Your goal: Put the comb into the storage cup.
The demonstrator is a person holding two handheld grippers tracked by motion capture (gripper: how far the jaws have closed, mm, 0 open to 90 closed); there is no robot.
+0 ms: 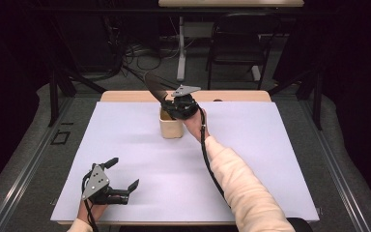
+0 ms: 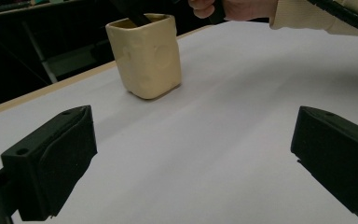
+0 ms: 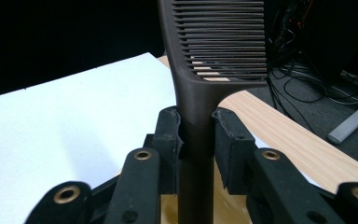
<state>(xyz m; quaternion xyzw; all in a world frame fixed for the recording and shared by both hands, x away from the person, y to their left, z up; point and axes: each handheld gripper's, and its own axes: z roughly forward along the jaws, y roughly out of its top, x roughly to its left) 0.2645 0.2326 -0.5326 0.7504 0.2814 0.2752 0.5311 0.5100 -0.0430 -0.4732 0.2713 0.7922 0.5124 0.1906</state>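
Note:
A cream square cup point(image 1: 171, 127) stands upright on the white sheet, toward the back middle; the left gripper view shows the cup point(image 2: 148, 55) ahead, with a dark handle inside it. A dark brown comb point(image 3: 218, 46) rises out of the cup, its toothed end point(image 1: 153, 86) pointing up and to the back left. My right gripper point(image 1: 172, 105) is shut on the comb's handle point(image 3: 196, 121), just above the cup's mouth. My left gripper point(image 1: 123, 174) rests open near the front left of the sheet, and its jaws stand wide apart around bare sheet.
The white sheet point(image 1: 251, 159) covers most of the wooden table point(image 1: 236, 95). Beyond the far edge stand a white table leg point(image 1: 180, 53), a black chair point(image 1: 236, 43) and floor cables point(image 1: 140, 53). A cream sleeve point(image 1: 244, 193) crosses the front right.

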